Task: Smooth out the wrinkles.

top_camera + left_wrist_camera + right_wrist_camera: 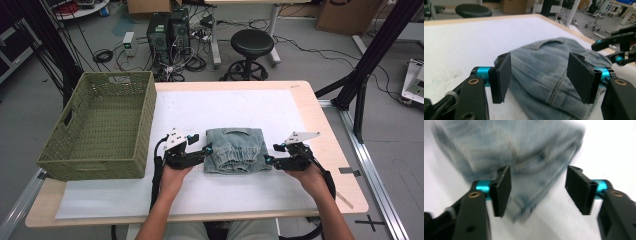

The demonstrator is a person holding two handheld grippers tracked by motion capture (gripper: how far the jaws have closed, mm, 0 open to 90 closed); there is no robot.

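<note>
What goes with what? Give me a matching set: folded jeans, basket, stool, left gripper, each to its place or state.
1 folded jeans
2 basket
3 stool
4 left gripper

a on the floor past the table
b jaws open, at the denim's left edge
c on the table's left end
d between the two grippers

Pairs: 1-d, 2-c, 3-a, 4-b

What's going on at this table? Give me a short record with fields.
Work in hand: folded denim garment lying on the white sheet
Left gripper: open, at the garment's left edge
Right gripper: open, at the garment's right edge
Basket: green, woven, at the table's left end, nothing visible inside
Held: nothing
</note>
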